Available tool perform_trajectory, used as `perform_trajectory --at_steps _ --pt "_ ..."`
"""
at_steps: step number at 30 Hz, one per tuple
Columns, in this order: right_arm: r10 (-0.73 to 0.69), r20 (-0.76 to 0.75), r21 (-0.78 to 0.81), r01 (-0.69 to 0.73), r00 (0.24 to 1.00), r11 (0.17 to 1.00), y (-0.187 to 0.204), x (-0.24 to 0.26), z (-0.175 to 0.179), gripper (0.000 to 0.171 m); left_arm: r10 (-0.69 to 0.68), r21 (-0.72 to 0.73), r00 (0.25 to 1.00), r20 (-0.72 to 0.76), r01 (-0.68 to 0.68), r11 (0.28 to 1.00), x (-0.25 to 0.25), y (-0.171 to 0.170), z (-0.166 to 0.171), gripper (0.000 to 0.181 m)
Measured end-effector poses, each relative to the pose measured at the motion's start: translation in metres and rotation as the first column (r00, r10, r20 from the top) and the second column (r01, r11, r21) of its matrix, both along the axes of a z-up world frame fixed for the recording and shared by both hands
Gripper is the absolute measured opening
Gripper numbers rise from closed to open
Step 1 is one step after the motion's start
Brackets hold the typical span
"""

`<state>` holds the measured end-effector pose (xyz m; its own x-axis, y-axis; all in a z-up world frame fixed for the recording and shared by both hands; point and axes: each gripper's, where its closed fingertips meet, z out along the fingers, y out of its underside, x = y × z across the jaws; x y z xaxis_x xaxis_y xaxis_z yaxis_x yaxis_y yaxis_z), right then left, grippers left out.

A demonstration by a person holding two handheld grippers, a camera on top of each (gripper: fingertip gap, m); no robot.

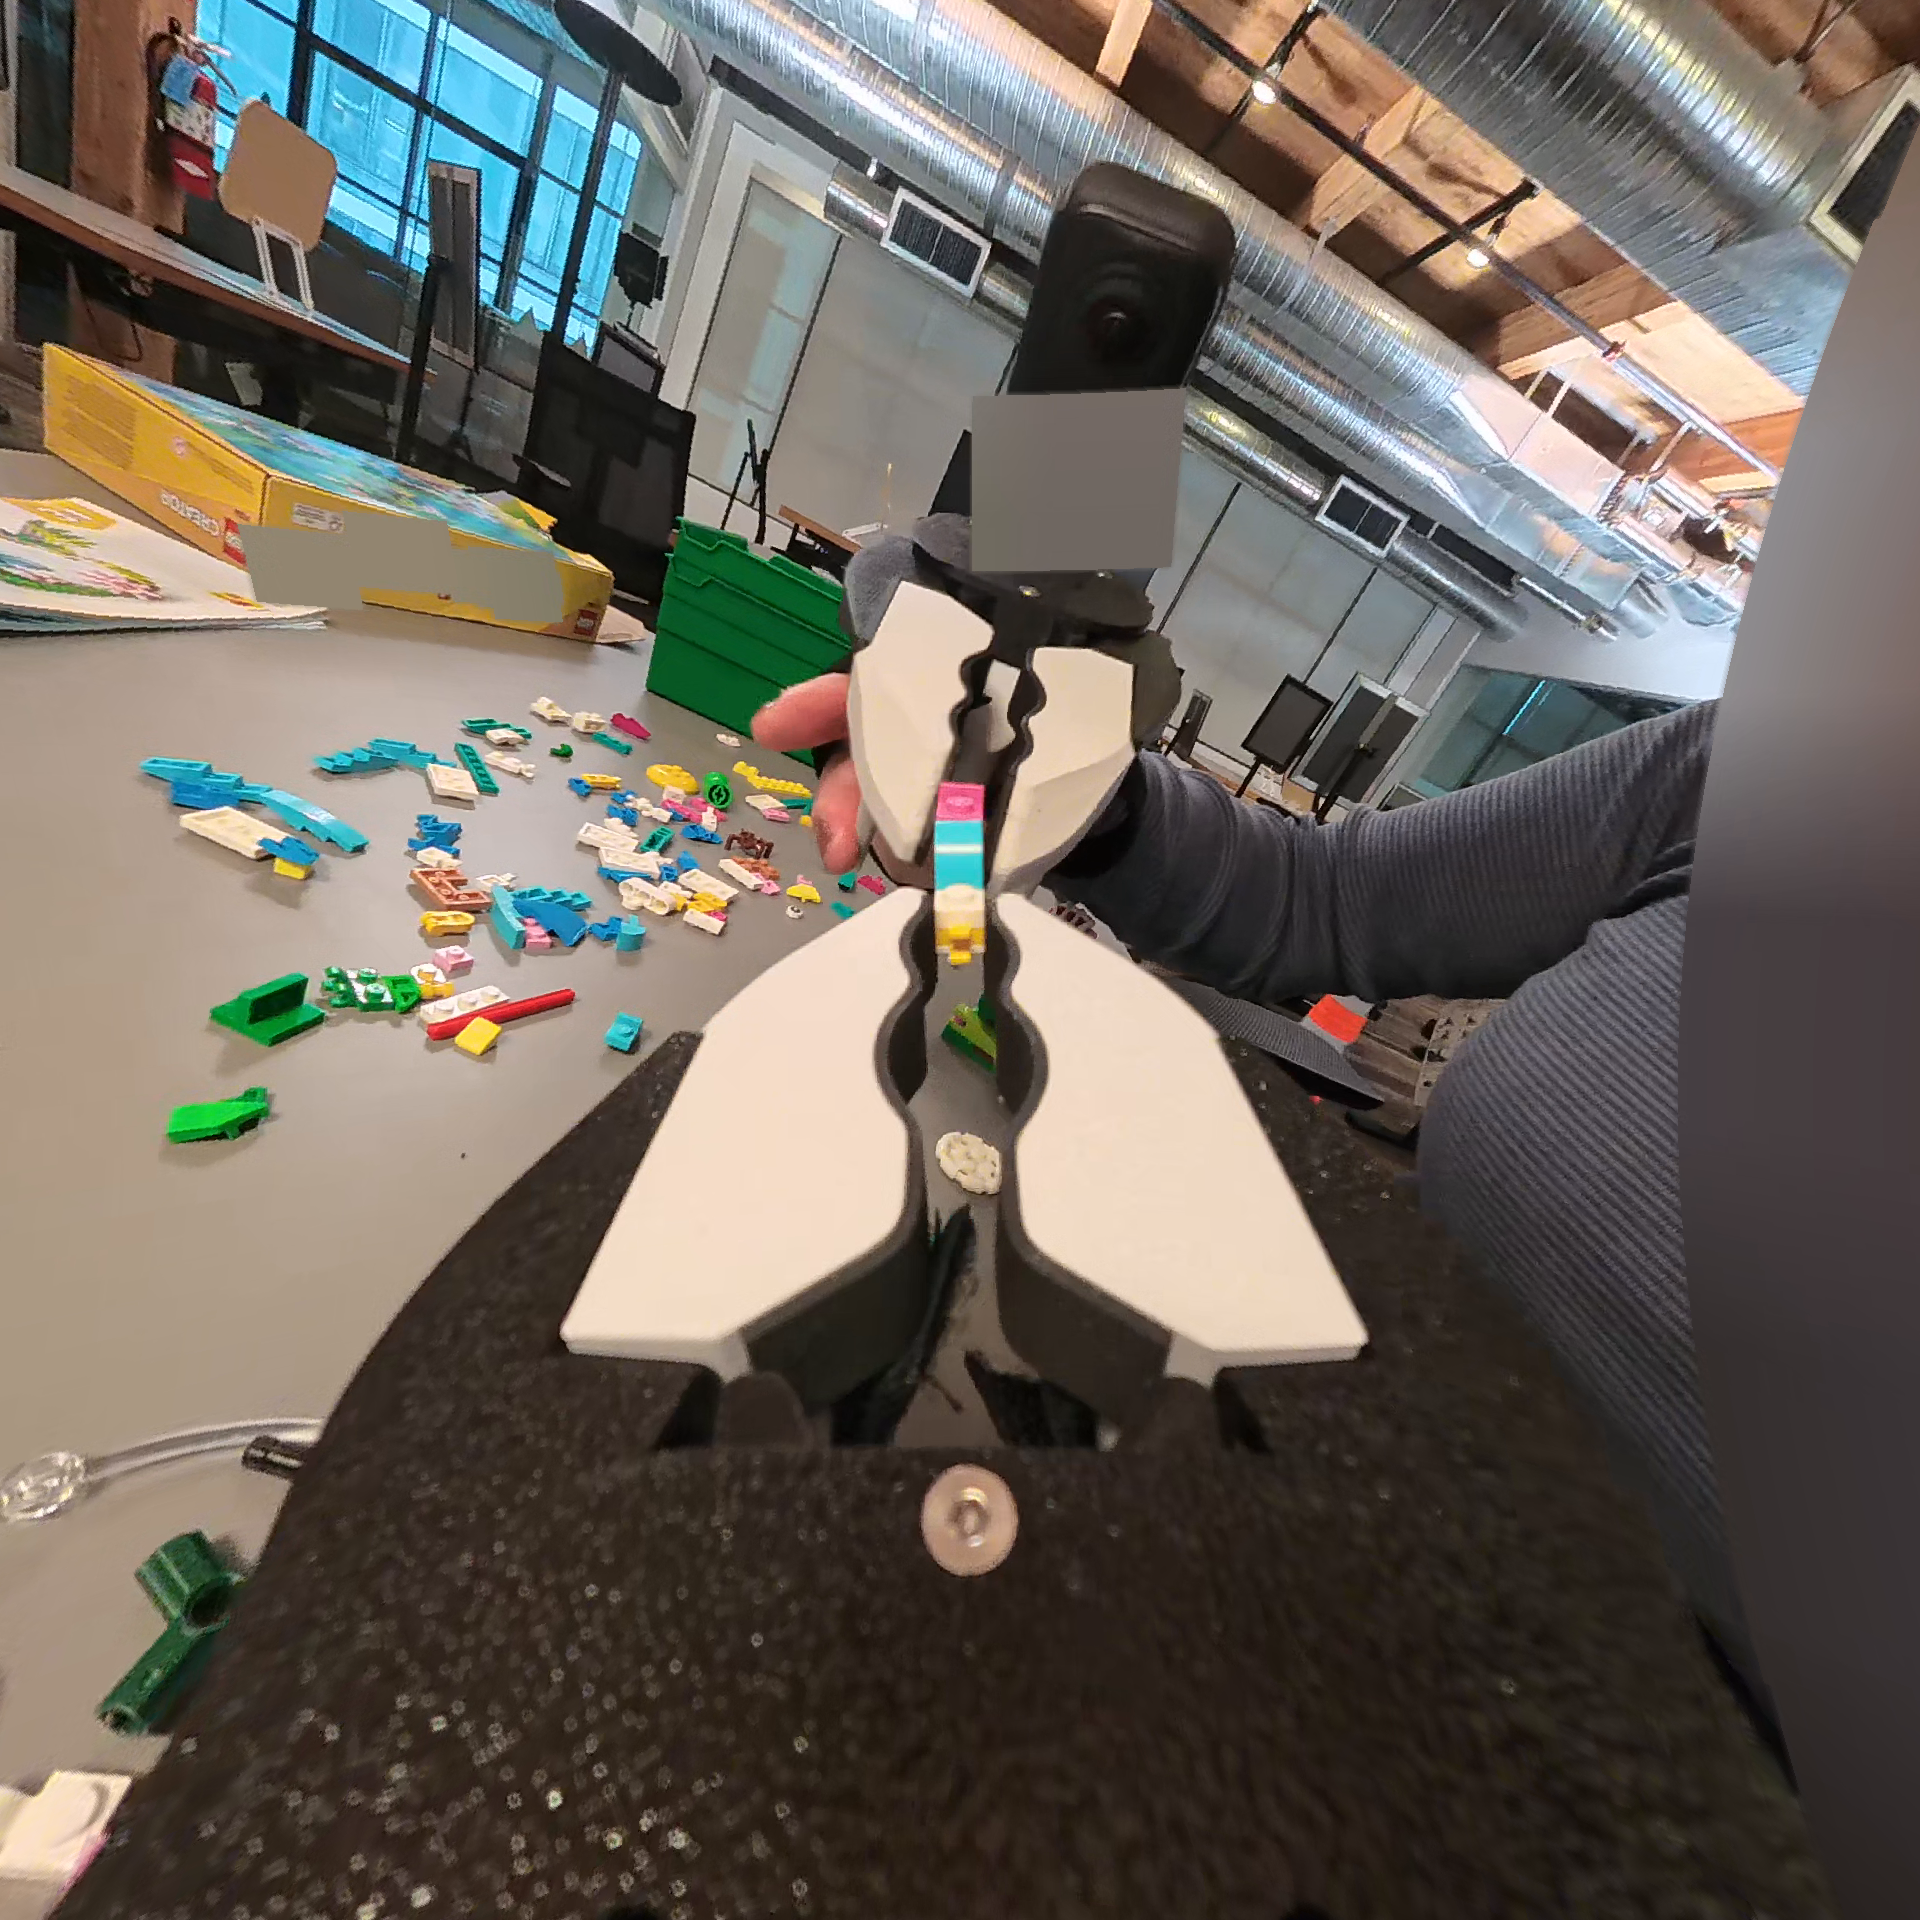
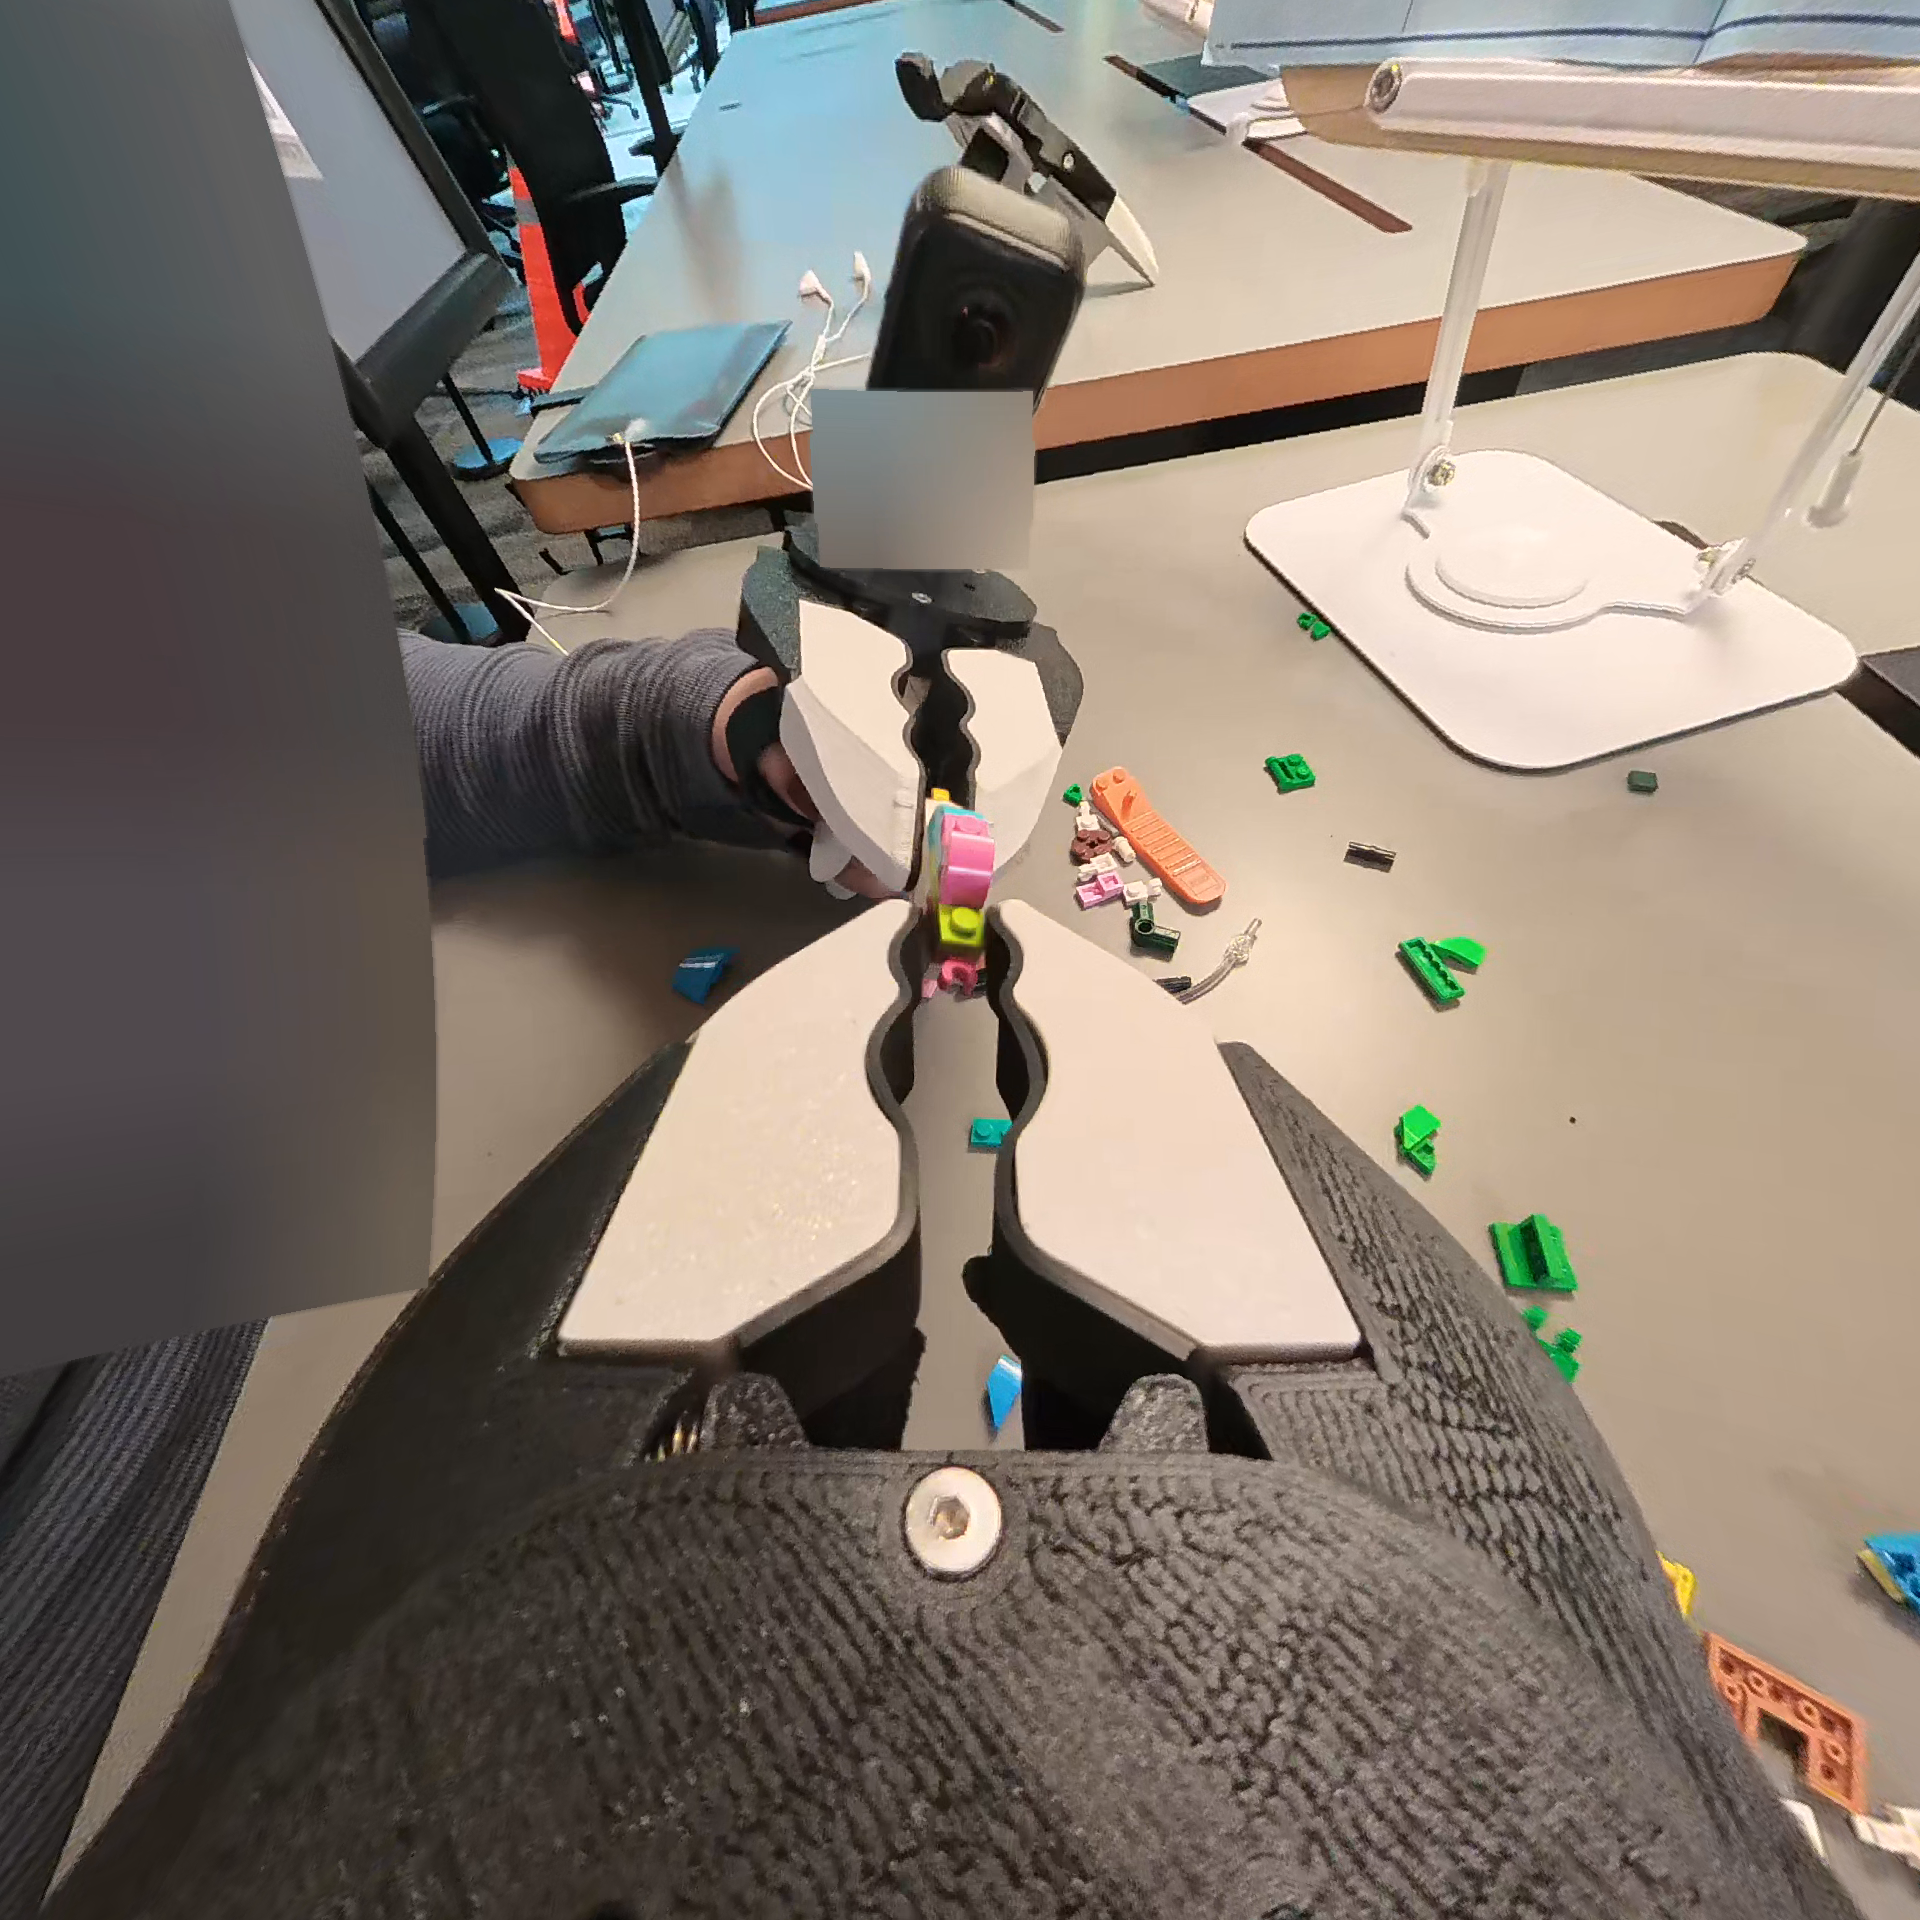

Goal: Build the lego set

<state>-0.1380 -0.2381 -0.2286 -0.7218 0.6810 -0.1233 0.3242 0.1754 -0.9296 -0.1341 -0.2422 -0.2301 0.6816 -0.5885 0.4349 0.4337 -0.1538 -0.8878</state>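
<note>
left gripper (image 1: 961,920) and right gripper (image 2: 954,920) pinching lego stack (image 1: 958,868), contacts half hidden

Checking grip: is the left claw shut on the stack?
Shut. The left claw pinches the stack between its tips, above the table.

We hold our left tongs (image 1: 961,914) and right tongs (image 2: 956,914) tip to tip, both clamped narrow, forearms reaching in from opposite sides.

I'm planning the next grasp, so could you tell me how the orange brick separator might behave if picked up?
The orange brick separator looks like rigid moulded plastic, so probably stiff and light. It lies flat on the table, so it is unlikely to roll; its thin wedge end may slip.
</note>
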Motion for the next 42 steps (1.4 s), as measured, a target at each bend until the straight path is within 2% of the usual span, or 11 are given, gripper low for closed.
perform_trajectory --at_steps 18,23,33,42 --pt "-0.016 -0.057 0.054 0.019 0.998 0.998 -0.0008 -0.0009 0.0015 0.01 0.004 0.011 1.0 -0.002 -0.004 1.0 -0.0006 -0.0011 0.002 0.008" --pt "-0.022 -0.064 0.108 0.029 0.998 0.994 0.0008 -0.0027 -0.0031 0.015 0.009 -0.004 1.0 -0.017 -0.009 1.0 -0.001 -0.0002 -0.0013 0.008" --pt "0.002 -0.002 0.06 -0.002 1.0 0.998 -0.0017 0.0022 -0.006 0.01 -0.003 -0.001 1.0 -0.02 0.003 1.0 0.0019 -0.0001 -0.0014 0.008" --pt "-0.01 -0.009 0.06 0.011 1.0 0.998 0.0 0.0012 -0.0074 0.012 -0.003 -0.005 1.0 -0.006 0.003 1.0 0.0016 0.001 -0.0023 0.008"
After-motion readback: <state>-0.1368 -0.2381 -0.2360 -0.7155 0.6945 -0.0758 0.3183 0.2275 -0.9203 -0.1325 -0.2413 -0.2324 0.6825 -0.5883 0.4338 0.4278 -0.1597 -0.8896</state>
